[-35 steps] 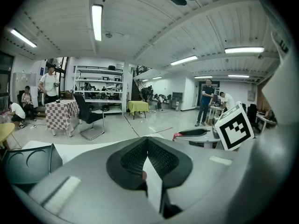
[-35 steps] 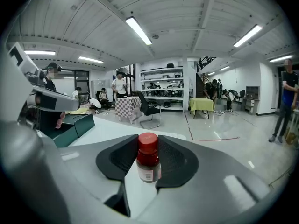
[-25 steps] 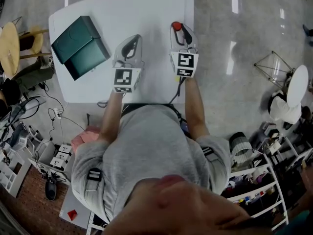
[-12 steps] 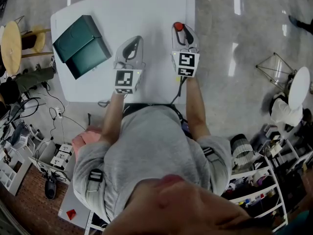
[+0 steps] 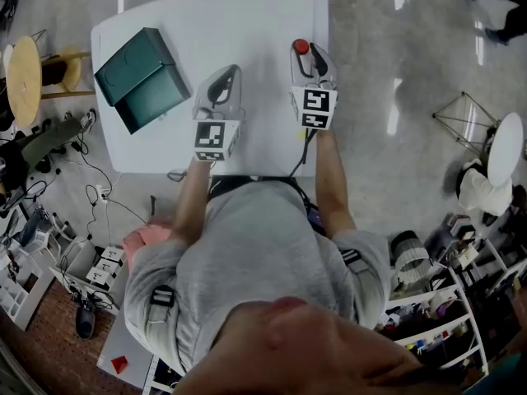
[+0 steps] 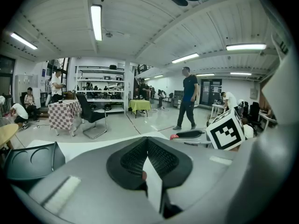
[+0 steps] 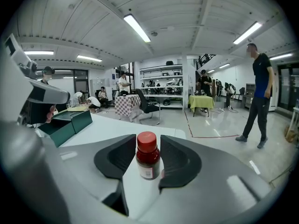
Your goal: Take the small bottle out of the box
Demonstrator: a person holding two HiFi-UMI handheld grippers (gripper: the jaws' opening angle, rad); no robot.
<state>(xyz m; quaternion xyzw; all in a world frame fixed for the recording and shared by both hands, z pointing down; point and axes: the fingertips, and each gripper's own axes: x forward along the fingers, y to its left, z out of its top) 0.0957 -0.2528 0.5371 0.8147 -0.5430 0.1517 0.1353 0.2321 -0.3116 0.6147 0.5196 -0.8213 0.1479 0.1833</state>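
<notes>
Bottle between right gripper's just-opening jaws

Small bottle, dark, red cap: upright on counter between right hand-held gripper's jaws, which have just been opening. Dark green box: well left of left hand-held gripper.

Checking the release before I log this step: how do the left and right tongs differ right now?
1. The left tongs have their jaws together; the right tongs have theirs apart, having just been opening.
2. The left tongs hold nothing; the right tongs straddle the small bottle, which stands upright on the table.

Shared: both are over the white table and point away from the person.
</notes>
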